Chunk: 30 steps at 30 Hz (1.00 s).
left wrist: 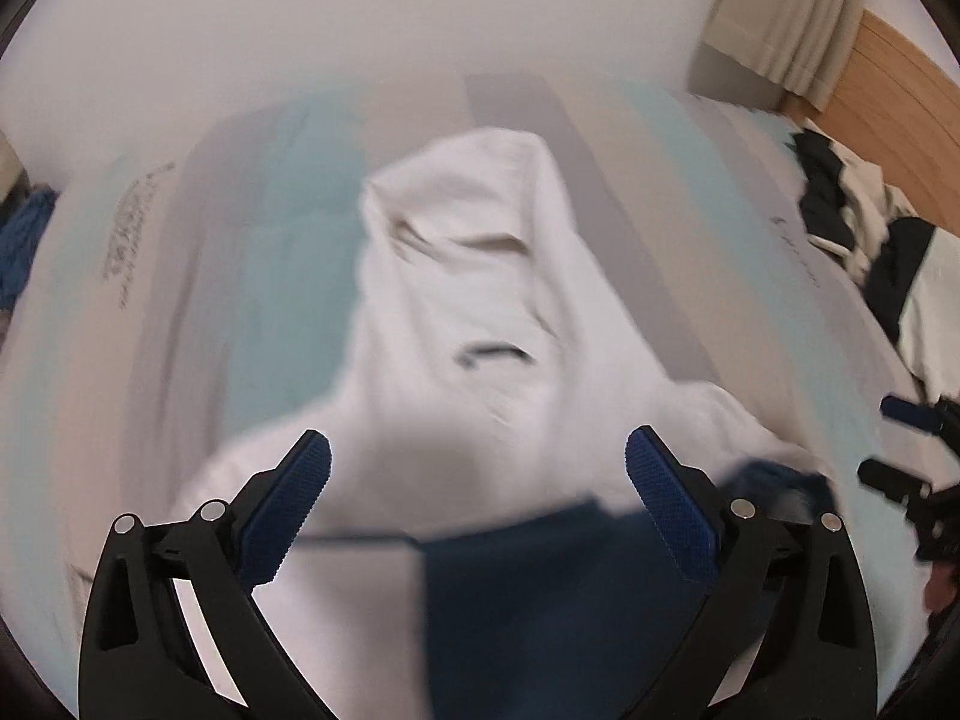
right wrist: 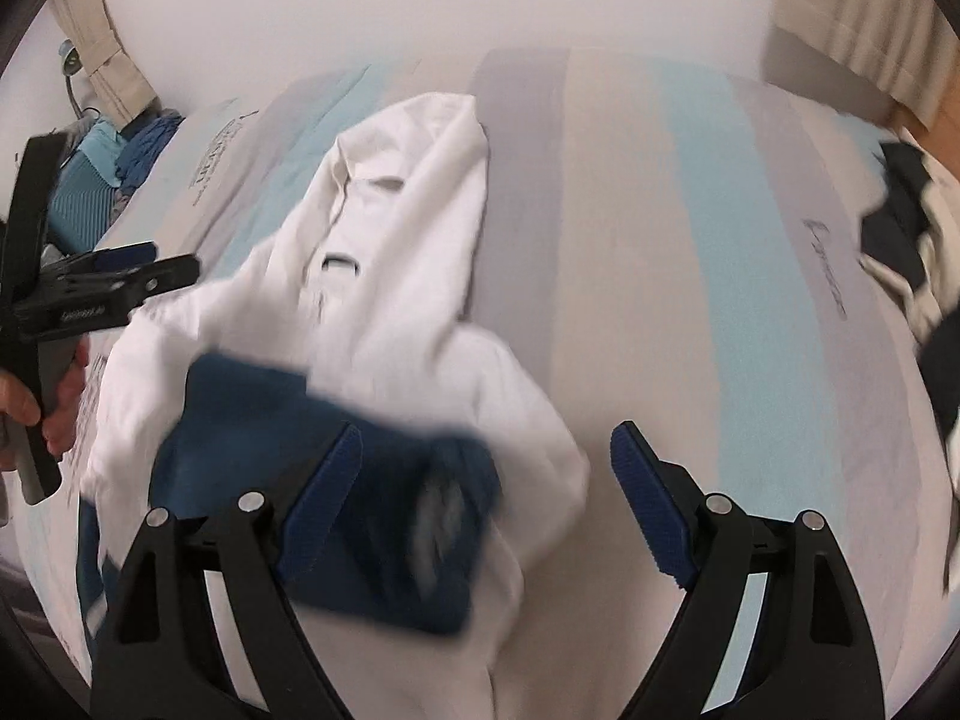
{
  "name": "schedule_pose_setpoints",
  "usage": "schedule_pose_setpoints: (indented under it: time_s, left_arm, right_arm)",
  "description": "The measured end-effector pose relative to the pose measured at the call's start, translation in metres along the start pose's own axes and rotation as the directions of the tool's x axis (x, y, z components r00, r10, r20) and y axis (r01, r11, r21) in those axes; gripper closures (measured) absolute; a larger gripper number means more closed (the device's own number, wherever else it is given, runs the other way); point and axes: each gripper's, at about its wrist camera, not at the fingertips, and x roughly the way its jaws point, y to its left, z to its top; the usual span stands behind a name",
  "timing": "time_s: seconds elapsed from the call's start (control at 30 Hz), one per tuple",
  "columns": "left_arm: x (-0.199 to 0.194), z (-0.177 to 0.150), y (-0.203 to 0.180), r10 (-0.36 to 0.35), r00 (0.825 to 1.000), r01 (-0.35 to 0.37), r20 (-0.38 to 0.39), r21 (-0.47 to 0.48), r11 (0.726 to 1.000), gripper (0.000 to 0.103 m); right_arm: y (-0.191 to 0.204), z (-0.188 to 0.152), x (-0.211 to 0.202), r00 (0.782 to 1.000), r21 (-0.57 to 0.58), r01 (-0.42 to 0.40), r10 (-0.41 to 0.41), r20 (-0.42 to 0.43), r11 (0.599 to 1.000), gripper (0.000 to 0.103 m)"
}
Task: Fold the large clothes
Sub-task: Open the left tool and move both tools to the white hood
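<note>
A: Where's the garment?
B: White garment [left wrist: 456, 300] is spread on the bed [left wrist: 270, 252], over the striped cover, collar end far from the cameras, hem end near. Same piece in the right wrist view [right wrist: 384, 276]. Blurry, both views.

A: Left hand-held gripper [left wrist: 477, 468]?
B: Jaws stand wide apart, nothing between the pads, white cloth below them. It also shows at the left edge of the right wrist view [right wrist: 120, 276], with a hand [right wrist: 42, 402] on its grip.

A: Right hand-held gripper [right wrist: 486, 456]?
B: Also wide, nothing clamped. The left pad overlaps the dark blue cloth [right wrist: 336, 480] in the picture; can't tell if it touches. Part of this gripper shows at the right edge of the left wrist view [left wrist: 900, 450].

A: That blue cloth?
B: Lies on the near end of the white garment; seen in the left wrist view too [left wrist: 540, 588].

A: Anything else?
B: Black-and-white clothes pile [left wrist: 858, 228] at the bed's right side, blue clothes [right wrist: 144, 144] at the far left corner, beige curtain [left wrist: 792, 18] behind.
</note>
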Motion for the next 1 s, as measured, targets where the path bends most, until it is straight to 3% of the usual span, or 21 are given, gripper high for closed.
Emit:
schedule_pose_setpoints:
  time_s: [0.23, 0.43, 0.6, 0.7, 1.0]
  left_arm:
    - [0.045, 0.042, 0.046, 0.073, 0.997, -0.072, -0.010, 0.104, 0.992, 0.006]
    - [0.091, 0.072, 0.056, 0.029, 1.000, -0.028, -0.007, 0.158, 0.987, 0.006]
    - [0.126, 0.093, 0.064, -0.037, 0.999, 0.038, -0.009, 0.140, 0.989, 0.006]
    - [0.154, 0.111, 0.073, -0.057, 0.998, 0.058, -0.026, 0.081, 0.995, 0.007]
    - [0.199, 0.150, 0.094, -0.056, 0.997, 0.055, -0.056, -0.009, 0.998, 0.007]
  right_arm:
    - [0.032, 0.082, 0.056, 0.999, -0.092, -0.023, 0.027, 0.045, 0.996, 0.019]
    - [0.036, 0.136, 0.118, 0.999, -0.123, -0.031, 0.034, 0.026, 0.992, 0.019]
    - [0.029, 0.163, 0.152, 0.998, -0.148, -0.044, 0.051, 0.044, 0.988, 0.020]
    - [0.021, 0.177, 0.175, 0.998, -0.145, -0.043, 0.049, 0.037, 0.989, 0.023]
    - [0.004, 0.207, 0.220, 0.993, -0.025, -0.118, 0.118, 0.001, 0.993, 0.030]
